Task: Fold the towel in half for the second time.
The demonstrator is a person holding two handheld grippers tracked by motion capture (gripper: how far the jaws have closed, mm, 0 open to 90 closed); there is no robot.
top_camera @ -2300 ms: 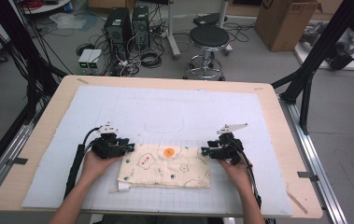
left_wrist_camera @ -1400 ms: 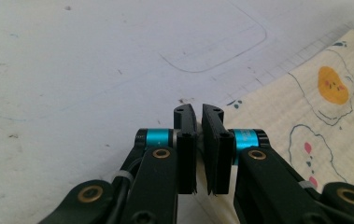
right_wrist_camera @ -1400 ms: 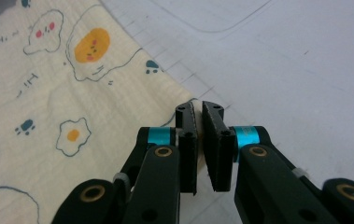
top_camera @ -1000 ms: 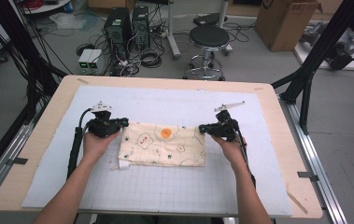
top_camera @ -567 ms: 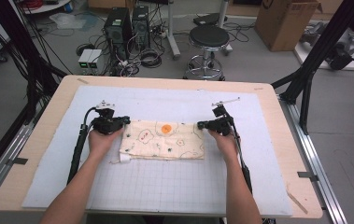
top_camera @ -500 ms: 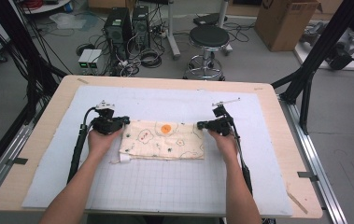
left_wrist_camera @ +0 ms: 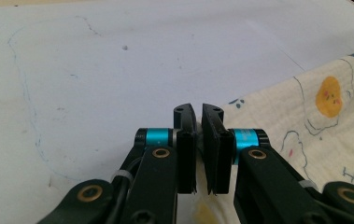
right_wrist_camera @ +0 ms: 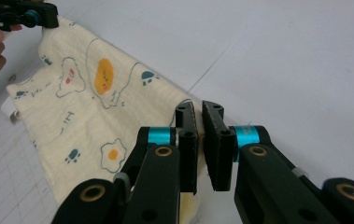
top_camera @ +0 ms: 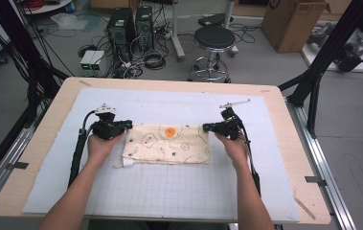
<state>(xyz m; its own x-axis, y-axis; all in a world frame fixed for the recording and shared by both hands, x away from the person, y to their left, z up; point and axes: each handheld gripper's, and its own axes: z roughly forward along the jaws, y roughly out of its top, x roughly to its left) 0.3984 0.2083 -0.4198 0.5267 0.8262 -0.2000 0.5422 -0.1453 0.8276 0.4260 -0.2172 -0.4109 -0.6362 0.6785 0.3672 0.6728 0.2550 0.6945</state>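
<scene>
The left tool (top_camera: 127,124) pinches the cloth's (top_camera: 167,143) far left corner. The right tool (top_camera: 207,127) pinches its far right corner.

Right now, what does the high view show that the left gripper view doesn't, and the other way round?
The high view takes in the whole wooden table, the black stool on the floor behind it, the person's forearms, and the right hand-held gripper at the cloth's far right corner. The left gripper view shows, close up, the left hand-held gripper with its jaws nearly together, pinching the cloth's edge, plus faint blue pen lines on the mat. Both show the cream printed cloth with its orange blob, lying on the white mat.
</scene>
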